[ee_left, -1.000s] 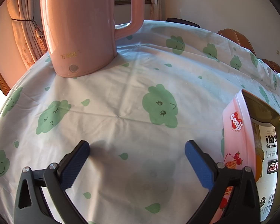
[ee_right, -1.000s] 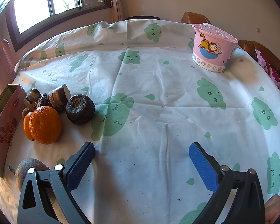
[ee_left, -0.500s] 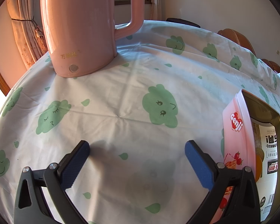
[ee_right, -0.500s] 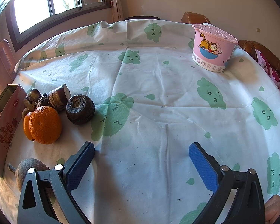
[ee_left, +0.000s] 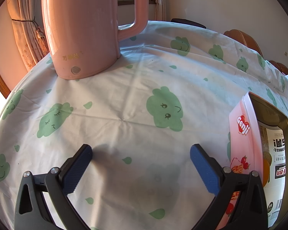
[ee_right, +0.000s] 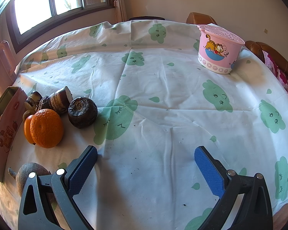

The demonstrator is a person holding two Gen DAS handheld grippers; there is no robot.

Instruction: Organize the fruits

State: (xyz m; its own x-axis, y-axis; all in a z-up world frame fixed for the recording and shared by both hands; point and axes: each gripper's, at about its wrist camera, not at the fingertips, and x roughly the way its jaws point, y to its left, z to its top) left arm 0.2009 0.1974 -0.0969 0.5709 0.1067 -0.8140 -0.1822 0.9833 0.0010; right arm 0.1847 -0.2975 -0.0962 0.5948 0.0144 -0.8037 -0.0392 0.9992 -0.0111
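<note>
In the right wrist view two oranges (ee_right: 46, 128) lie at the left beside several dark brown taro roots (ee_right: 82, 112), with one more root (ee_right: 31, 172) by my left fingertip. A pink Genji tin box (ee_right: 6, 134) stands open at the far left; it also shows in the left wrist view (ee_left: 243, 134) at the right, with something orange inside. My right gripper (ee_right: 146, 164) is open and empty over the tablecloth, right of the fruit. My left gripper (ee_left: 141, 163) is open and empty over bare cloth.
A tall pink kettle (ee_left: 82, 28) stands at the far left of the table in the left wrist view. A pink Garfield tub with lid (ee_right: 218, 48) stands at the far right. Wooden chairs (ee_right: 200, 18) ring the round table's far edge.
</note>
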